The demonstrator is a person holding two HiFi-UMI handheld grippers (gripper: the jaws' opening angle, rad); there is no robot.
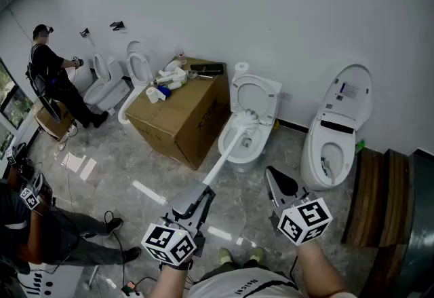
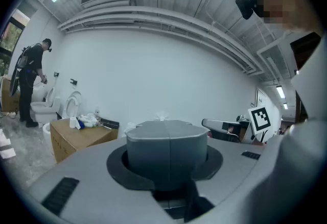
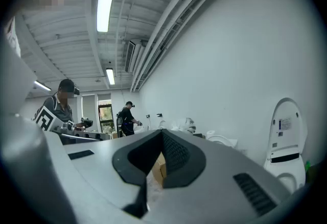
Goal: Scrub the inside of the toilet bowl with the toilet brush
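Observation:
My left gripper (image 1: 201, 196) is shut on the lower end of the white toilet brush's handle (image 1: 222, 157). The handle slants up and away to the brush head (image 1: 248, 116), which sits at the back of the white toilet's bowl (image 1: 243, 144), just below its raised seat and lid (image 1: 255, 94). In the left gripper view the grey handle end (image 2: 166, 149) fills the space between the jaws. My right gripper (image 1: 277, 180) hovers to the right of the toilet, off the brush, jaws together and holding nothing; the right gripper view shows its black pads (image 3: 176, 155) meeting at the tip.
A cardboard box (image 1: 182, 117) with bottles and rags on top stands just left of the toilet. A second toilet (image 1: 336, 137) with its lid up stands to the right, and wooden pallets (image 1: 380, 205) lie beyond it. People work at more toilets (image 1: 108, 86) at far left. Cables lie on the floor.

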